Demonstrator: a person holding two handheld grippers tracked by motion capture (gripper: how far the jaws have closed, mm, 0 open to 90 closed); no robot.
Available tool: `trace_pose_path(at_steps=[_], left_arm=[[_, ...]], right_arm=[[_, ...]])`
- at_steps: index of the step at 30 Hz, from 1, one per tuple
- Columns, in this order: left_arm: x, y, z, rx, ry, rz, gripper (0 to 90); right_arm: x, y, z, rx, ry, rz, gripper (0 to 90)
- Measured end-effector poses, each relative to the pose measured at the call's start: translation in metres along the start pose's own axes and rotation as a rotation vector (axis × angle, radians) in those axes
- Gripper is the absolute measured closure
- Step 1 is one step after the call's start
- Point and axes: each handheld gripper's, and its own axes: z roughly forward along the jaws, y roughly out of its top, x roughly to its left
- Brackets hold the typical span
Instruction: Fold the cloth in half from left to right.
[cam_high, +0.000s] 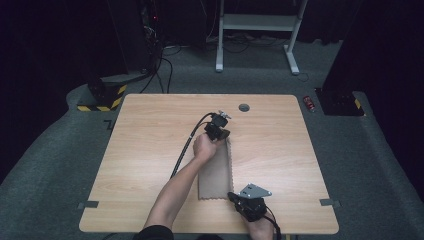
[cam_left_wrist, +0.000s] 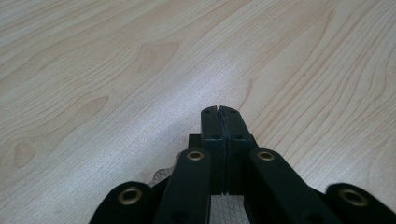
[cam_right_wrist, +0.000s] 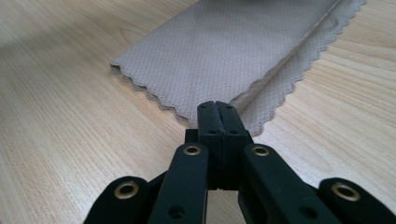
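A tan cloth (cam_high: 215, 172) lies near the middle of the table (cam_high: 150, 150), a bit toward the person's side. It is folded into a long strip with wavy edges. The strip runs from the near edge of the table up toward the middle.

The left gripper (cam_high: 218, 131) is at the far end of the cloth. Its two black jaws are pressed tight together. In the left gripper view a bit of wavy cloth peeks out under the jaws (cam_left_wrist: 161, 175), but I cannot tell if they have hold of it. The left hand (cam_high: 205, 147) rests over the cloth's far end.

The right gripper (cam_high: 235, 196) is at the near right corner of the cloth. Its jaws are pressed together too. In the right gripper view the tips sit right at the wavy edge (cam_right_wrist: 219, 109), where two layers of cloth meet. I cannot tell if a bit of cloth is pinched there.

A black cable (cam_high: 187, 145) trails from the left gripper across the table to the left of the arm. A small dark round hole (cam_high: 244, 107) is near the far edge of the table. Bare wood lies all around the cloth, to the left, right and far side.

Past the table is grey carpet (cam_high: 250, 75). On it are a small red thing (cam_high: 309, 103), white desk legs (cam_high: 292, 55) and a yellow and black striped block (cam_high: 107, 97).
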Motion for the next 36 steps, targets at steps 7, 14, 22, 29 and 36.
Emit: trace_pose_path(at_steps=[7,14,22,29,36], left_arm=[[-0.002,0.0,0.006,-0.004,-0.006,-0.006,89.3],[-0.002,-0.002,0.011,-0.001,0.006,-0.008,87.9],[0.008,-0.012,-0.006,-0.065,0.018,-0.078,60.2],[0.024,-0.04,-0.033,-0.087,0.079,-0.111,56.0],[0.035,-0.067,-0.042,-0.08,0.122,-0.14,55.0]], right_arm=[[-0.002,-0.002,-0.002,0.003,-0.012,0.006,89.9],[-0.005,-0.004,-0.003,0.002,-0.022,0.021,89.2],[-0.016,-0.005,-0.01,-0.031,-0.05,0.06,77.2],[-0.017,0.007,-0.003,-0.027,-0.041,0.044,76.0],[-0.011,0.011,0.012,0.02,-0.028,0.008,76.0]])
